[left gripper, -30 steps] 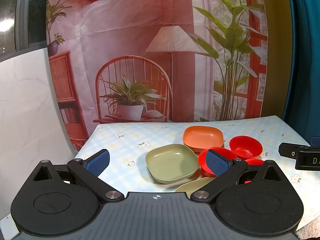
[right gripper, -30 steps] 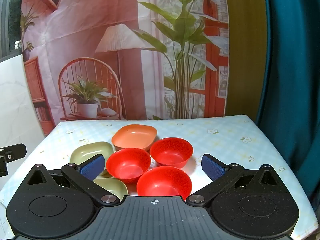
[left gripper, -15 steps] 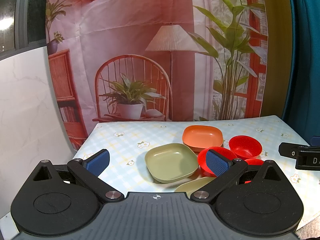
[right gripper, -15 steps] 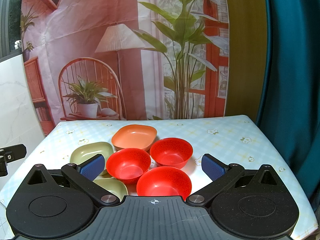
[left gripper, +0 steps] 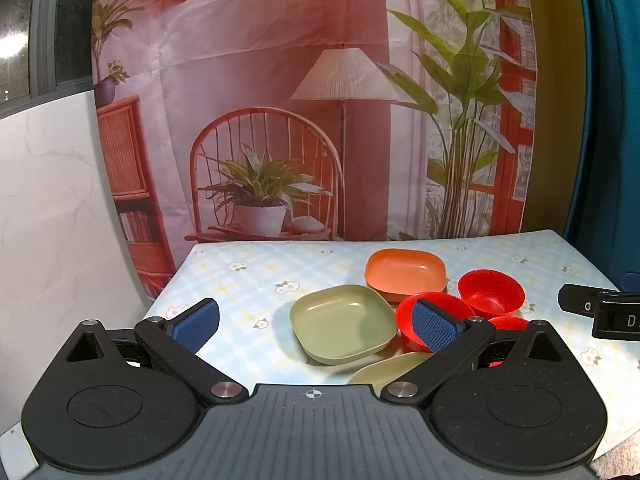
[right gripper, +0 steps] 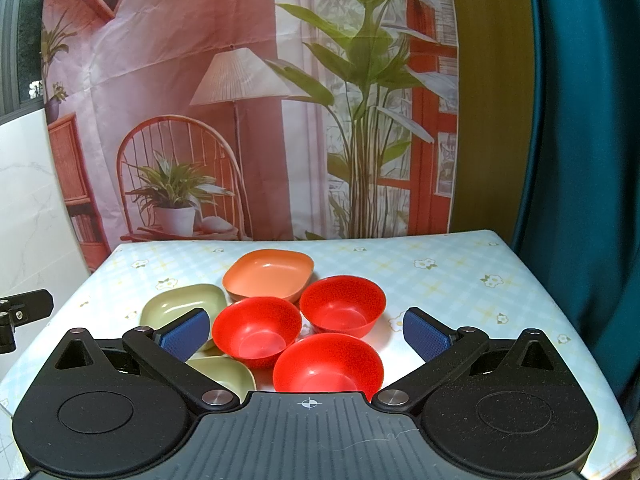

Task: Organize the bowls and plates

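Three red bowls sit together mid-table: a left one (right gripper: 256,332), a far one (right gripper: 342,310) and a near one (right gripper: 328,364). An orange square plate (right gripper: 268,274) lies behind them. One green square plate (left gripper: 344,328) lies left of them and a second green plate (right gripper: 224,376) is nearest, partly hidden. My left gripper (left gripper: 314,322) is open and empty, hovering before the green plate. My right gripper (right gripper: 306,334) is open and empty, with the red bowls between its pads.
The table (right gripper: 440,280) has a pale checked cloth with flowers. A printed backdrop (left gripper: 280,100) hangs behind its far edge. A teal curtain (right gripper: 580,120) is on the right and a white marble wall (left gripper: 48,200) on the left. The right gripper's finger (left gripper: 596,308) shows in the left view.
Both grippers have held almost still; the left view has shifted very slightly. No dish has moved.
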The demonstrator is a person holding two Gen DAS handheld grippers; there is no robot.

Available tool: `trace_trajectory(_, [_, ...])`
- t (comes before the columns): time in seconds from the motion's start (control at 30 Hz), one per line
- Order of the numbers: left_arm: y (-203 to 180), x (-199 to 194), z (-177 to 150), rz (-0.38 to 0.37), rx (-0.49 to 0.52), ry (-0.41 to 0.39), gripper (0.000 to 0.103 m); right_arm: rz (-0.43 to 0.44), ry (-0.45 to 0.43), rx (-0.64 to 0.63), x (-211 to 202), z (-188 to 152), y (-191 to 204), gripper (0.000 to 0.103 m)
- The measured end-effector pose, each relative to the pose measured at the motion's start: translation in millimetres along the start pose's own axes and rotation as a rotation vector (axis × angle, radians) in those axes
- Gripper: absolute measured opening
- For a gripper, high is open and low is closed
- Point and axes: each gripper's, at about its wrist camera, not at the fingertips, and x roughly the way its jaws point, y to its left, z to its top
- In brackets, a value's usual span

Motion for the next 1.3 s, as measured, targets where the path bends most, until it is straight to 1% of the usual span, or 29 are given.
trace_trajectory(1.3, [1.9,0.3,1.2,0.001,-0.003,0.013,0.103,0.0,0.001,0.0,-0.6,0.6,0.8,0.103])
